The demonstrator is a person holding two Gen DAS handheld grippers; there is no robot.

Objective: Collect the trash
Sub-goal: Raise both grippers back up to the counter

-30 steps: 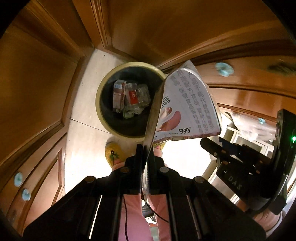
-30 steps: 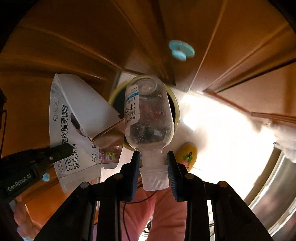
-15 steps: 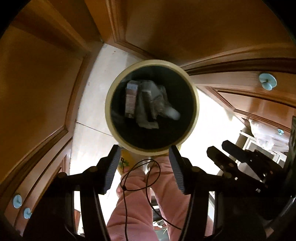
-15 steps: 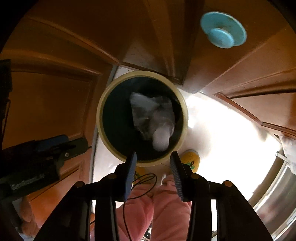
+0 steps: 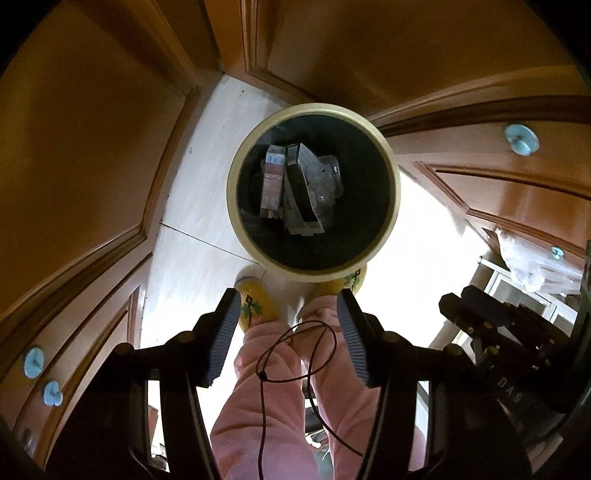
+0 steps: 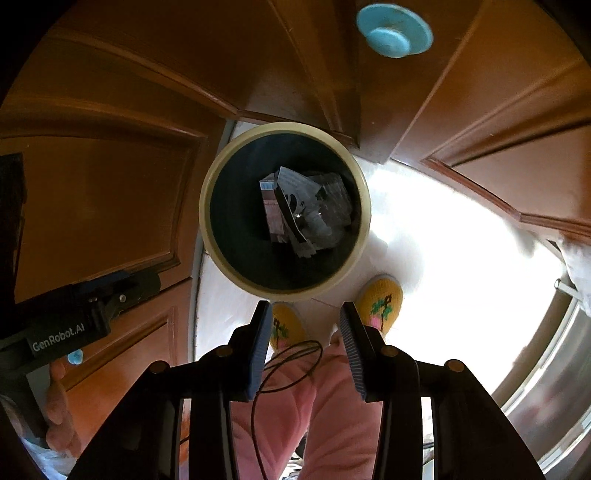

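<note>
Left gripper [image 5: 286, 325] and right gripper [image 6: 304, 338] are both hanging spread and empty above the cream-rimmed bin [image 5: 393, 214]. Their jaws have just been opening. Box [image 5: 301, 192] and bottle [image 6: 319, 221] are lying inside, among other trash.

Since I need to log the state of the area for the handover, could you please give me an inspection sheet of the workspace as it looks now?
Surface: pale floor, bare around the bin.
Job's things: round bin with a cream rim stands upright; inside lie a flattened carton, a small box and a clear bottle.
Clutter: nothing seen on the floor.
Grippers: left gripper and right gripper both open and empty above the bin.
Cables: thin black cable loops between the fingers over the person's pink trousers.
Surroundings: wooden cabinet doors with blue knobs; yellow slippers beside the bin.
</note>
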